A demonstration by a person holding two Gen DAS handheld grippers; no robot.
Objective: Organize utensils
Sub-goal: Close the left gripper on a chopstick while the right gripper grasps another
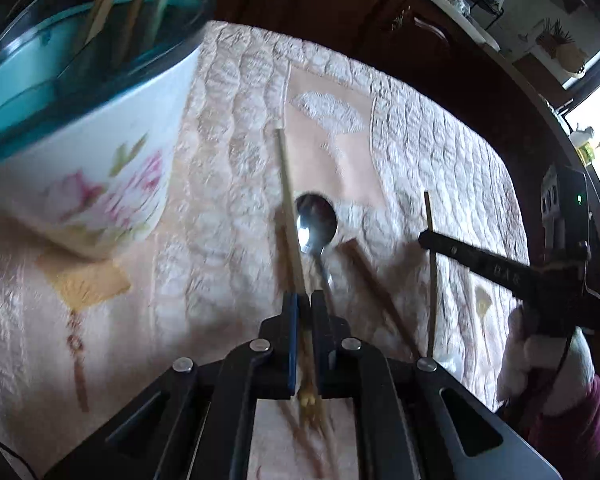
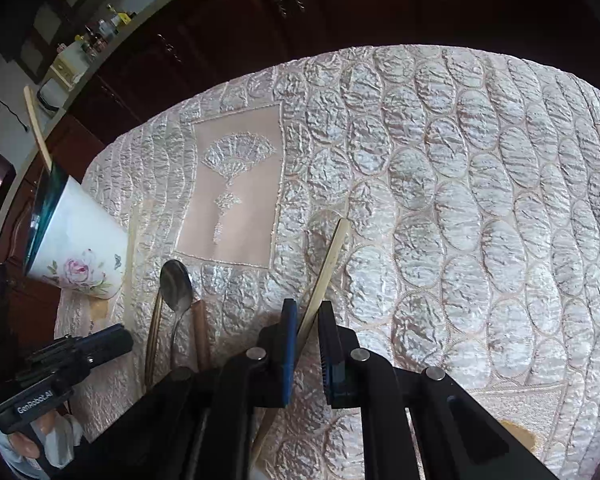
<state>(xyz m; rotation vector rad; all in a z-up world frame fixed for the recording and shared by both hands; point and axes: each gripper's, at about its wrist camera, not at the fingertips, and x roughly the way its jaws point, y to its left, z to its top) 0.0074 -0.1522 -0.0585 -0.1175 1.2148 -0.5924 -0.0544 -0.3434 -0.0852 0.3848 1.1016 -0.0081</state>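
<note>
My left gripper [image 1: 305, 300] is shut on a pale chopstick [image 1: 287, 200] that points forward above the table. Under it lie a metal spoon [image 1: 315, 222] and a brown chopstick [image 1: 374, 284]. A white floral cup [image 1: 96, 152] with a teal inside stands at the upper left and holds several chopsticks [image 1: 136, 8]. My right gripper [image 2: 308, 312] is closed around another pale chopstick [image 2: 328, 268], which passes between its fingers. In the right wrist view the cup [image 2: 80, 248], the spoon [image 2: 176, 284] and the left gripper [image 2: 112, 340] are at the left.
A quilted cream tablecloth [image 2: 460, 200] covers the table. Dark wooden cabinets [image 2: 340, 8] stand behind the far edge. The right gripper [image 1: 432, 240] with its chopstick shows at the right of the left wrist view, above a gloved hand [image 1: 540, 368].
</note>
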